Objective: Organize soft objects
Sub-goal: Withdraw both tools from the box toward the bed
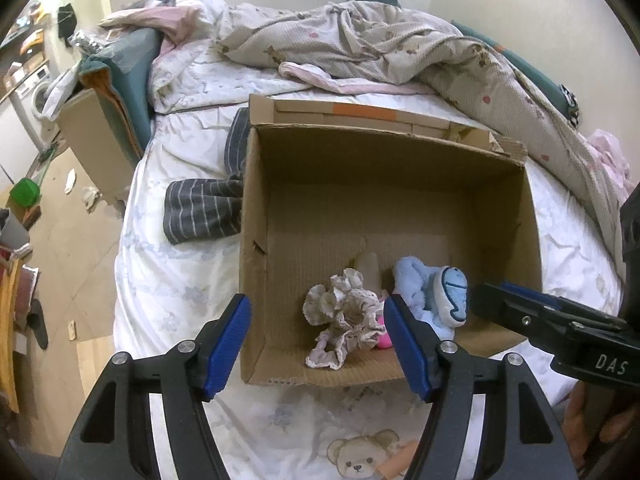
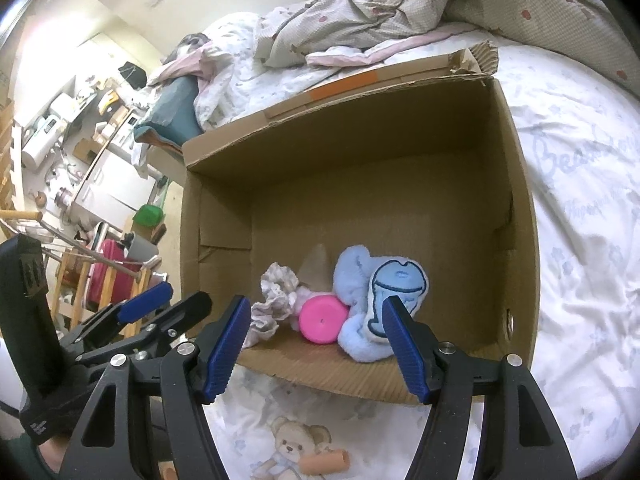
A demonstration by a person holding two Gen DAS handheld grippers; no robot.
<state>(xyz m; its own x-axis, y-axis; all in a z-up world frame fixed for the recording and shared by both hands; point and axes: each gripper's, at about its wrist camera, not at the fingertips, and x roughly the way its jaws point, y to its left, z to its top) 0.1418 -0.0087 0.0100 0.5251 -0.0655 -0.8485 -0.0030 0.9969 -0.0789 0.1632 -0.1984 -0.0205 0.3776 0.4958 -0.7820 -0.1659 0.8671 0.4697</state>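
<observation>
Now both spread, empty grippers, left [image 1: 318,346] and right [image 2: 316,346], hover above the boxed blue plush [image 2: 370,304].

Left gripper [image 1: 317,350] angled steeply down, jaws apart, nothing between blue pads [image 1: 226,344]. Right gripper [image 2: 316,350] same pitch, jaws wide, empty, just beside left.

One cardboard box [image 1: 400,208] sits on the bed. Inside lie three soft things: one frilly cloth [image 1: 344,316], one blue plush [image 2: 372,300] and one pink round toy [image 2: 322,320]. One striped garment [image 1: 200,210] lies outside
</observation>
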